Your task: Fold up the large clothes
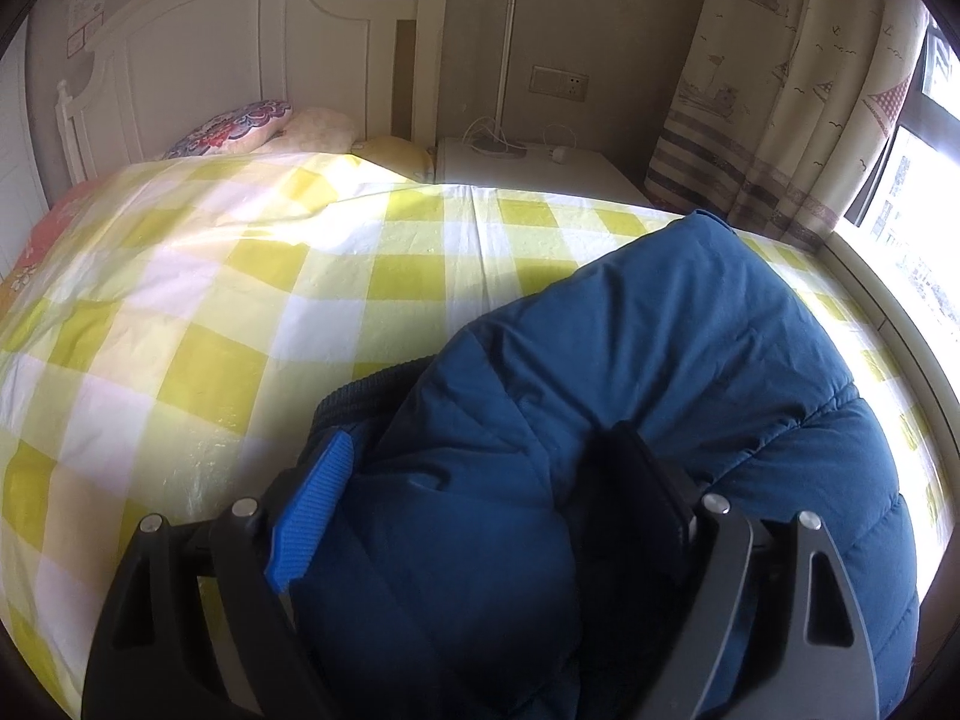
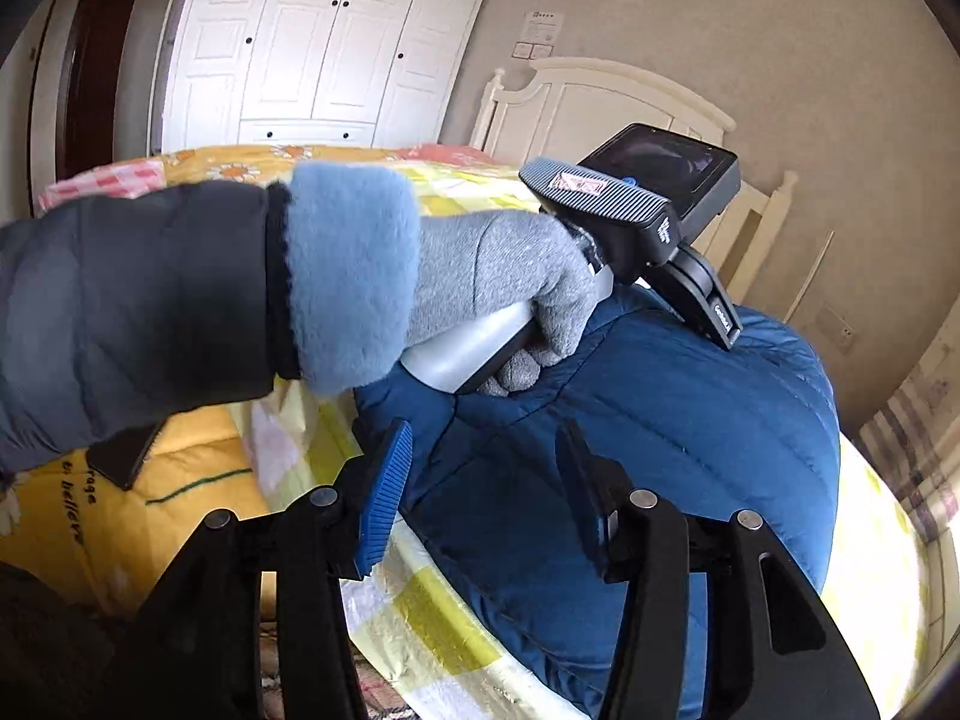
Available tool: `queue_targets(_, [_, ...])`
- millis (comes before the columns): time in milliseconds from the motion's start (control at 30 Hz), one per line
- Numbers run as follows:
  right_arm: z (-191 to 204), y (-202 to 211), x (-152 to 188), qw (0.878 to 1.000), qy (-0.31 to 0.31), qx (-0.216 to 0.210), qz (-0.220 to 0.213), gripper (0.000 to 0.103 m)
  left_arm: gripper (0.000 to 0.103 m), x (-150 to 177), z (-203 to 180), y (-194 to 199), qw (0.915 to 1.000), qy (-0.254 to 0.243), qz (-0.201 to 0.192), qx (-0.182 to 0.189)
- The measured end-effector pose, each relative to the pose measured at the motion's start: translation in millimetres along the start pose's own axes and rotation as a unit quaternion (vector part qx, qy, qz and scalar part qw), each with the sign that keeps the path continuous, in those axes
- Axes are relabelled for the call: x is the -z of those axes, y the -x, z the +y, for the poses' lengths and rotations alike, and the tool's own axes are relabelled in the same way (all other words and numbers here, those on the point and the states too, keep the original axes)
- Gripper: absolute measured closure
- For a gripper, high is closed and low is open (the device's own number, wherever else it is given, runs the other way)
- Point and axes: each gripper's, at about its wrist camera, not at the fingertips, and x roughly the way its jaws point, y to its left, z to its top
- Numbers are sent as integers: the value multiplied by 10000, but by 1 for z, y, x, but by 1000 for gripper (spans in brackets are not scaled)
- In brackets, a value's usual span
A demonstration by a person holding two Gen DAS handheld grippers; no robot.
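A dark blue padded jacket (image 1: 660, 330) lies bunched and folded over on the yellow-and-white checked bedsheet (image 1: 240, 312). My left gripper (image 1: 480, 438) is low over the jacket with its jaws wide apart. Padded cloth bulges between the fingers, and the pads do not press on it. In the right wrist view a grey-gloved hand (image 2: 510, 276) with a fluffy blue cuff holds that left tool down on the jacket (image 2: 690, 420). My right gripper (image 2: 485, 429) hovers above the jacket's near edge, open and holding nothing.
A white headboard (image 1: 240, 60), pillows (image 1: 252, 126) and a bedside table (image 1: 540, 162) stand at the far end. A curtain (image 1: 780, 90) and a window are on the right. A white wardrobe (image 2: 312, 42) is behind the bed. A yellow quilt (image 2: 168, 510) lies at the near left.
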Motion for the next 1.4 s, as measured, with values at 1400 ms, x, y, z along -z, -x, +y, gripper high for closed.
queue_targets(1400, [-256,-192,-42,9712,-1134,847,1914,50,2,9,46,-14,9931,1040,207,504])
